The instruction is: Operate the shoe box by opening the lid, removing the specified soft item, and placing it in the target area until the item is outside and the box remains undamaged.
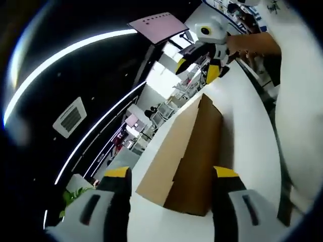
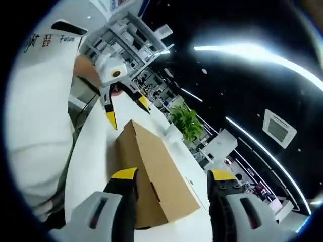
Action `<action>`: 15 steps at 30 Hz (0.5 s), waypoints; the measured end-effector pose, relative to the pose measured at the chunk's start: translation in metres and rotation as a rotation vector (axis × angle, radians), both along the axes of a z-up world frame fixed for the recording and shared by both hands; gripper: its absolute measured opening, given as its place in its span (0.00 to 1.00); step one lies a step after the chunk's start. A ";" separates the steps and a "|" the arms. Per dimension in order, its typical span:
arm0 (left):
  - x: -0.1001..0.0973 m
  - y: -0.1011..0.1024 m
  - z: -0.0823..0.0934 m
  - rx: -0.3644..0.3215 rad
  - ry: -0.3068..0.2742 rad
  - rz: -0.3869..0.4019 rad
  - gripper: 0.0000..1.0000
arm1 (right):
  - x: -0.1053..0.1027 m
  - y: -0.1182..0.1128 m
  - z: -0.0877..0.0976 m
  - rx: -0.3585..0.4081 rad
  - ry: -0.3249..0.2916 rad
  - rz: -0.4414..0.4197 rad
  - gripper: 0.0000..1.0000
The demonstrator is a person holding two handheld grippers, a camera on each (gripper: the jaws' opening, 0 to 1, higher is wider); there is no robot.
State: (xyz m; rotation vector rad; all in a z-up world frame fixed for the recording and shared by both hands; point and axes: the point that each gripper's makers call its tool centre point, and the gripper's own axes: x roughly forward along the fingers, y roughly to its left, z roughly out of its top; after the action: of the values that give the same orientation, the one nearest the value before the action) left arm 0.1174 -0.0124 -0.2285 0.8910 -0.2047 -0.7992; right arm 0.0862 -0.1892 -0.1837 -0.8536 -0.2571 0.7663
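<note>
A closed brown cardboard shoe box [image 1: 186, 146] lies lengthwise on the white table [image 1: 247, 131], its lid down. My left gripper [image 1: 171, 174] is open at one end of the box, with a yellow-tipped jaw to either side of that end. At the opposite end is my right gripper [image 1: 197, 69], open and just off the box's far corner. In the right gripper view the same box [image 2: 151, 171] runs away between the open jaws of the right gripper [image 2: 171, 175]. The left gripper [image 2: 127, 112] is open at the far end. No soft item is visible.
A person in a white shirt [image 1: 303, 101] stands along one long side of the table [image 2: 96, 151]. Beyond the other side are a potted plant [image 2: 185, 121] and shelving [image 2: 121, 30]. Long ceiling light strips run overhead.
</note>
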 end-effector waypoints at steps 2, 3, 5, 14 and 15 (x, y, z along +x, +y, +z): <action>0.001 0.002 0.000 0.012 -0.005 0.018 0.65 | 0.000 0.000 0.000 -0.013 -0.009 -0.001 0.55; 0.003 0.003 -0.002 0.029 -0.008 0.030 0.65 | -0.001 0.000 0.000 -0.009 -0.008 0.001 0.55; 0.003 0.005 -0.007 0.055 -0.005 0.045 0.63 | -0.002 0.000 0.000 0.007 -0.012 0.008 0.55; 0.005 0.007 0.002 0.012 -0.019 0.138 0.55 | -0.005 -0.001 -0.011 -0.029 -0.051 -0.003 0.55; 0.004 0.005 0.004 0.004 -0.037 0.113 0.53 | -0.004 -0.001 -0.011 -0.028 -0.050 -0.004 0.55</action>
State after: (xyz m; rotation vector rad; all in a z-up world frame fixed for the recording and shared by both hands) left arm 0.1213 -0.0069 -0.2241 0.9134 -0.1842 -0.6787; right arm 0.0818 -0.1901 -0.1950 -0.8999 -0.2896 0.7466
